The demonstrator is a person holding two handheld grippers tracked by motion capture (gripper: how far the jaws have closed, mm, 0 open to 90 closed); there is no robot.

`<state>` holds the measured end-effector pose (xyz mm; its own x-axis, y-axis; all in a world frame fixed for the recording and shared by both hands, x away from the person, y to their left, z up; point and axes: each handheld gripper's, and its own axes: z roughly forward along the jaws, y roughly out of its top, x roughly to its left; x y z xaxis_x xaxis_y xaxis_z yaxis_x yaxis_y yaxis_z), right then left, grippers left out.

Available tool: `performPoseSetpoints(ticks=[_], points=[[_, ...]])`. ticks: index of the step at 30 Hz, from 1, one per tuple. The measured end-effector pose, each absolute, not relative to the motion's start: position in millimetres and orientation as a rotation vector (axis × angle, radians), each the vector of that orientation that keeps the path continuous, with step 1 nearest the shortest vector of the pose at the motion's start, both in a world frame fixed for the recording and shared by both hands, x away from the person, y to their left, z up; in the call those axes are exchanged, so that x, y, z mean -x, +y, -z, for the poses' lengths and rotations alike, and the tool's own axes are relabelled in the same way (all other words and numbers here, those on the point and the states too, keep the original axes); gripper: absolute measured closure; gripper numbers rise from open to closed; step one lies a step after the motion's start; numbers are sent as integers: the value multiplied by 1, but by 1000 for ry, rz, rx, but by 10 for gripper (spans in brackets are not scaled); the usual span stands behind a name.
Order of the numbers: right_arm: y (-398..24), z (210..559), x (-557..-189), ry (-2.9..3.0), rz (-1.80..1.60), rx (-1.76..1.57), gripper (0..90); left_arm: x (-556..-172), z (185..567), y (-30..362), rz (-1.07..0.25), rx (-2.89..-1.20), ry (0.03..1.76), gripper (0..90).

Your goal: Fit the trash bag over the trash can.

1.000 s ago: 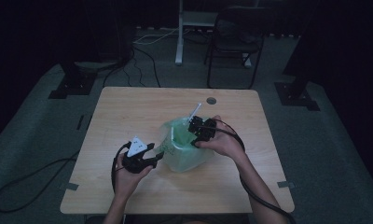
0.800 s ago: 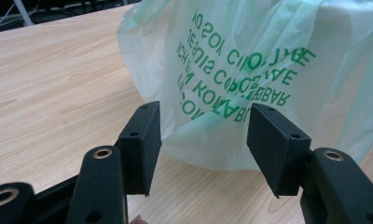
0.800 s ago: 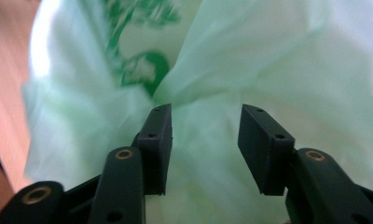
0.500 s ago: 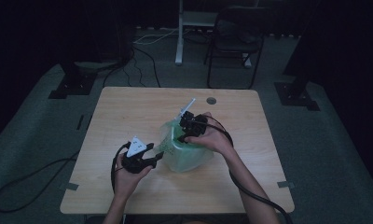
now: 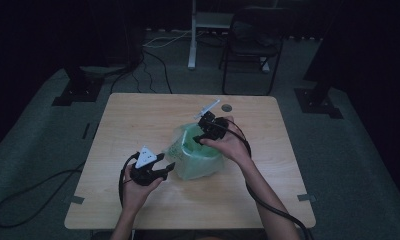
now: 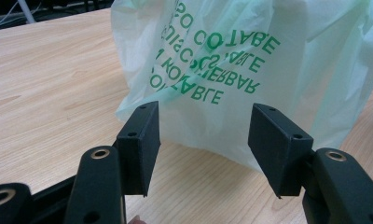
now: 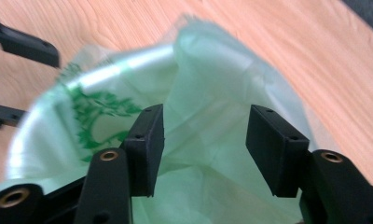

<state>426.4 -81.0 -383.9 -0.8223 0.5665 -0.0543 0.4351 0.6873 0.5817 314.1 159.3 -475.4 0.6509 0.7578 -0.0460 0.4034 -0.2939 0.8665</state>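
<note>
A pale green plastic bag (image 5: 195, 155) printed with green letters lines a small bin at the middle of the wooden table (image 5: 138, 115). My left gripper (image 5: 164, 169) is open on the bag's near left side, its jaws spread just in front of the hanging bag skirt (image 6: 208, 70). My right gripper (image 5: 202, 135) is open above the bag's far rim, looking down into the bag's mouth (image 7: 203, 140). Nothing sits between its jaws. The other gripper's jaws (image 7: 26, 46) show at the upper left of the right gripper view.
A round grommet hole (image 5: 226, 107) sits near the table's far edge. A chair (image 5: 253, 45) and a white post (image 5: 192, 35) stand behind the table. Cables trail from both grippers off the near edge. Black stand bases flank the table on the floor.
My right gripper has moved left and toward the far rim of the bag, over its mouth. The left gripper has stayed in place.
</note>
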Motion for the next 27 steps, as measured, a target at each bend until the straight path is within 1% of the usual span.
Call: performPoseSetpoints(ticks=[10,20,27], points=[[-98,354,-422,2515,-1110,-833,427,-314,476,159,-471,-1925,911,446],[-113,349,-424,2349,-1217,-969,402,-314,476,159,-470,-1923,913,446],[-114,349,-424,2340,-1228,-980,398,-315,476,159,-471,-1923,912,445]])
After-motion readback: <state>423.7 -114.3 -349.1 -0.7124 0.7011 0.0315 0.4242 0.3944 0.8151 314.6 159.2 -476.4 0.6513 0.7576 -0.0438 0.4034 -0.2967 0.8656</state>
